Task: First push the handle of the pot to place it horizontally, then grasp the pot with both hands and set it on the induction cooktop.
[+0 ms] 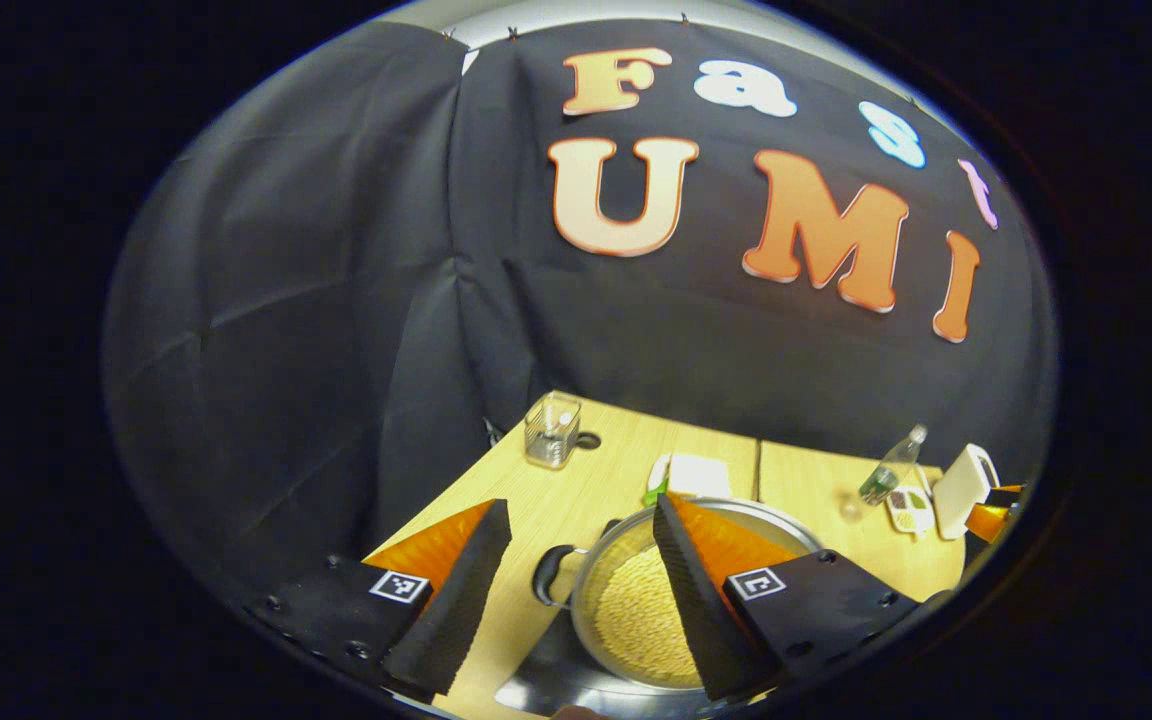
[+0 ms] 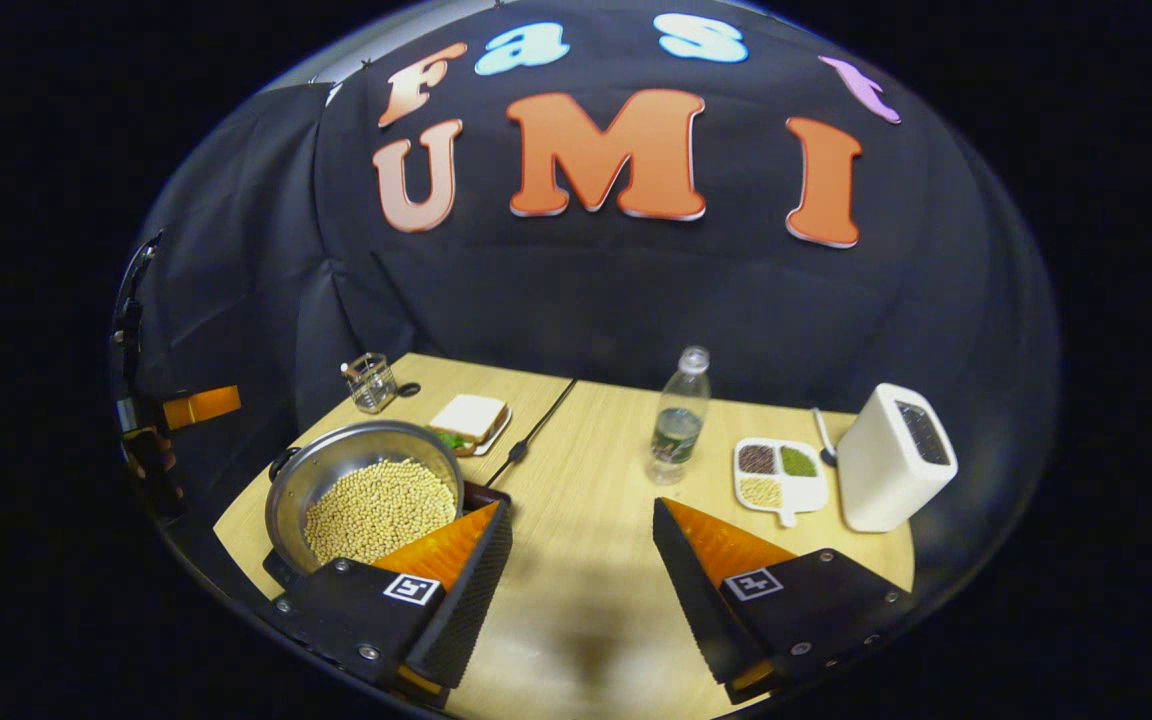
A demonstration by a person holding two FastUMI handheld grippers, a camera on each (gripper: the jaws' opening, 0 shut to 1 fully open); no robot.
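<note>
A steel pot (image 1: 626, 545) full of yellow beans rests on the dark induction cooktop (image 1: 536, 688) near the table's left front. Its black handle (image 1: 548, 575) sticks out to the left. My left gripper (image 1: 579, 505) hangs open above it, with the handle below the gap and the right finger (image 1: 691, 590) over the pot's bowl. In the right gripper view the pot (image 2: 336, 460) sits at the left, with a corner of the cooktop (image 2: 488, 494) beside it. My right gripper (image 2: 579, 505) is open over bare wood, its left finger (image 2: 461, 570) close to the pot's rim.
On the wooden table (image 2: 586, 560) stand a glass jar (image 2: 371, 382), a sandwich on a plate (image 2: 471, 418), a water bottle (image 2: 681, 415), a divided dish of grains (image 2: 779, 475), a spoon (image 2: 824, 435) and a white toaster (image 2: 891, 455). A black cable (image 2: 536, 425) runs down the middle.
</note>
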